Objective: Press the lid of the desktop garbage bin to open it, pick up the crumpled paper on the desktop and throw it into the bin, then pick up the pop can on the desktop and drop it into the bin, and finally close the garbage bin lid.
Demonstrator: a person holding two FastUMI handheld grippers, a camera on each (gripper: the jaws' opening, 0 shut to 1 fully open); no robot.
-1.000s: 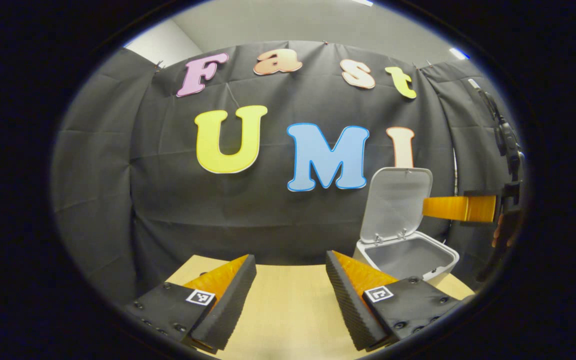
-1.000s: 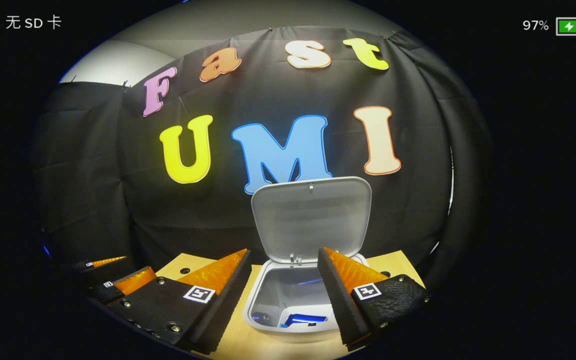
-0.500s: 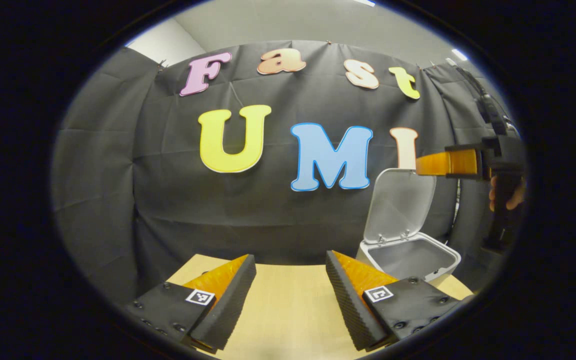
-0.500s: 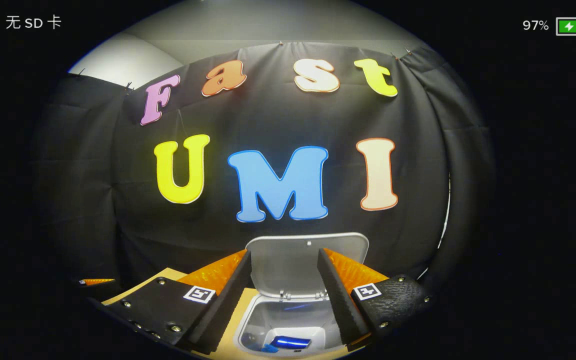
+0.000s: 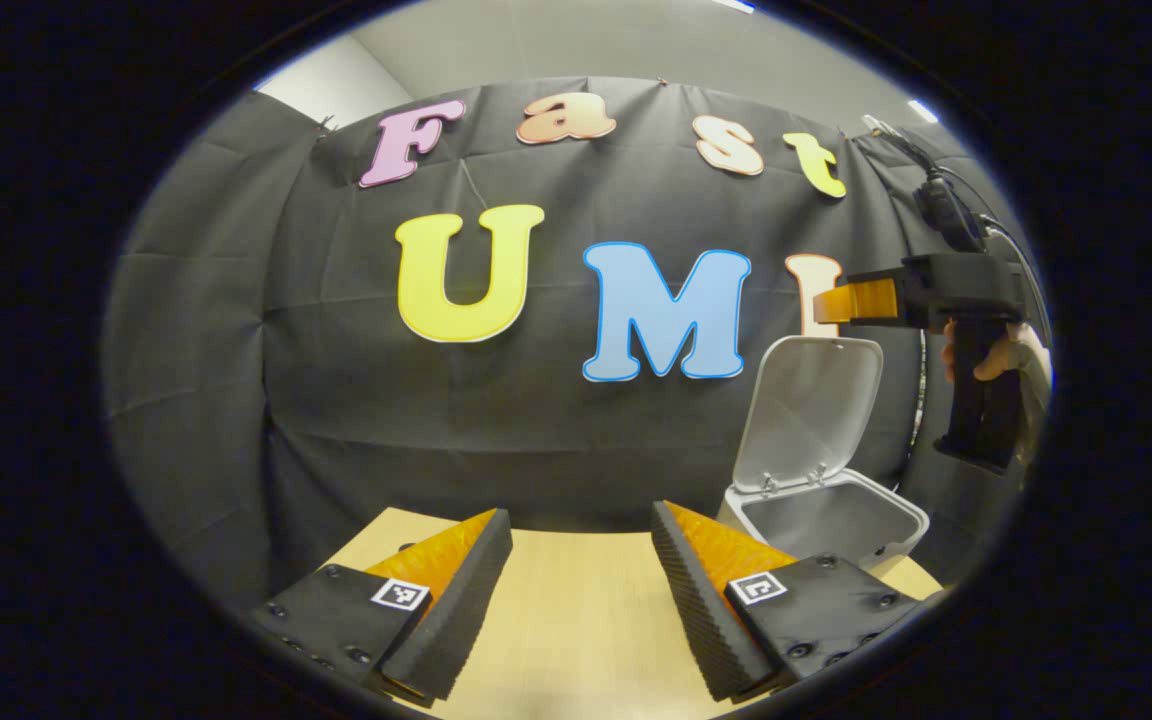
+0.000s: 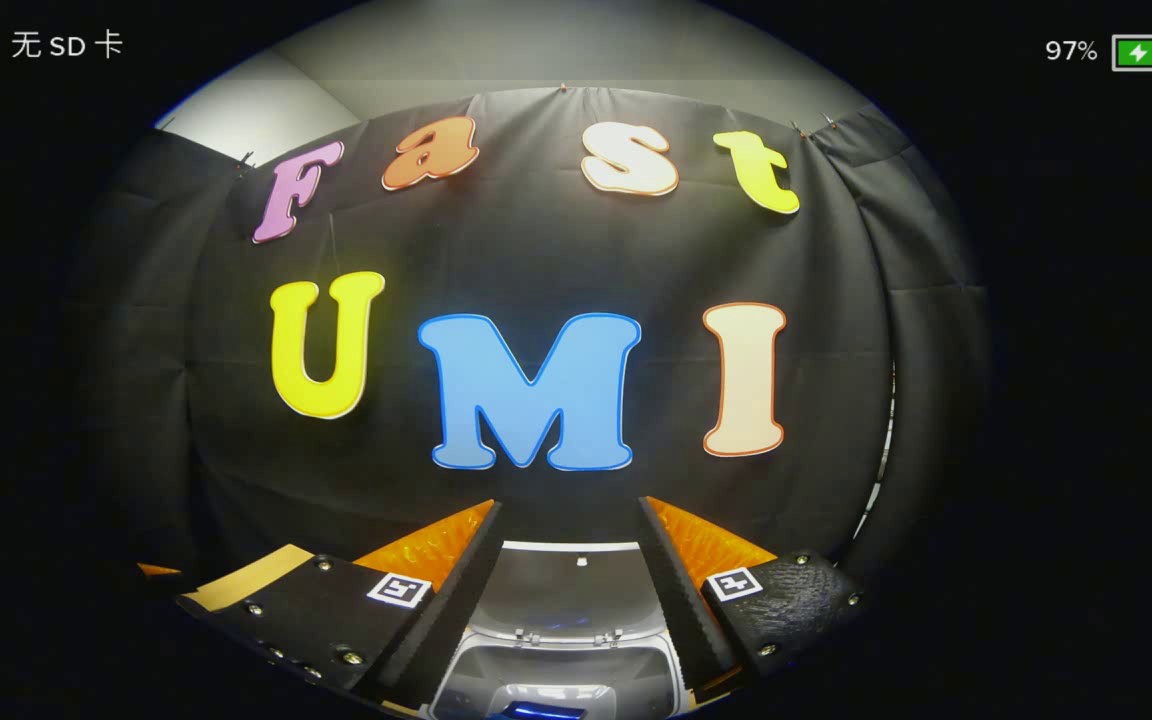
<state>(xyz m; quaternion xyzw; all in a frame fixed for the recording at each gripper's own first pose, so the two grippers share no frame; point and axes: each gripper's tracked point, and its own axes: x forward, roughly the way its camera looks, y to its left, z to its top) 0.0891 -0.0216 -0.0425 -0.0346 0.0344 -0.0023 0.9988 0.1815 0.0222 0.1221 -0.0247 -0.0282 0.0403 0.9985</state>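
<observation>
Left tool (image 5: 581, 560): fingers apart, nothing between them, low over bare surface (image 5: 576, 620).
Right tool (image 6: 569, 560): fingers apart, empty, above the upright lid's (image 6: 576, 580) top edge; in the left gripper view it (image 5: 841, 300) sits above and just right of the lid (image 5: 811, 410), held by a hand (image 5: 986, 355).
Bin (image 5: 836, 520): open, at the surface's far right corner, near the wall.
Can (image 6: 546, 710): a blue glint inside the bin (image 6: 496, 680).
Open room: surface left of the bin.
</observation>
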